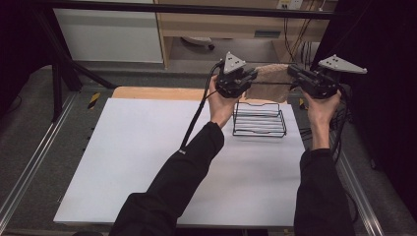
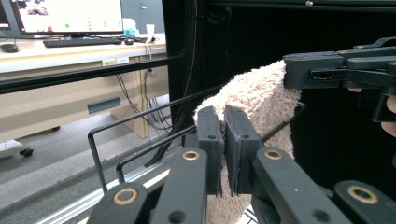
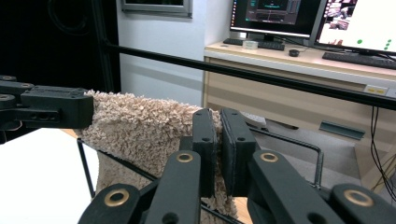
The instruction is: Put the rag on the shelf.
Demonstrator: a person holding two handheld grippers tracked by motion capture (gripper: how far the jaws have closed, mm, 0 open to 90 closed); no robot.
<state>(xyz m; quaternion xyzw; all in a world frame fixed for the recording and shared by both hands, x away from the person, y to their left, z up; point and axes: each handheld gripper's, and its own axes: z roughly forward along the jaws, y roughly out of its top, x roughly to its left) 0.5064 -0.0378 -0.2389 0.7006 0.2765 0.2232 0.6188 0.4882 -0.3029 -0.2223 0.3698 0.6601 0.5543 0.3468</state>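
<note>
A beige fluffy towel (image 1: 268, 82) hangs stretched between the two grippers, above the far end of a black wire rack (image 1: 259, 119) that stands on the white desk (image 1: 147, 162). The left gripper (image 1: 252, 74) has its fingers (image 2: 208, 140) closed narrowly on one top corner of the towel; the cloth edge between them is almost entirely hidden by the pads. The right gripper (image 1: 291, 72) pinches the opposite corner the same way, its fingers (image 3: 205, 140) nearly together with pile bulging out on either side.

From the high view the towel's lower part is hard to make out against the rack, and whether it touches the wires cannot be told. In the right gripper view the towel drapes down behind a rack bar, its bottom edge cut off by the gripper body.
</note>
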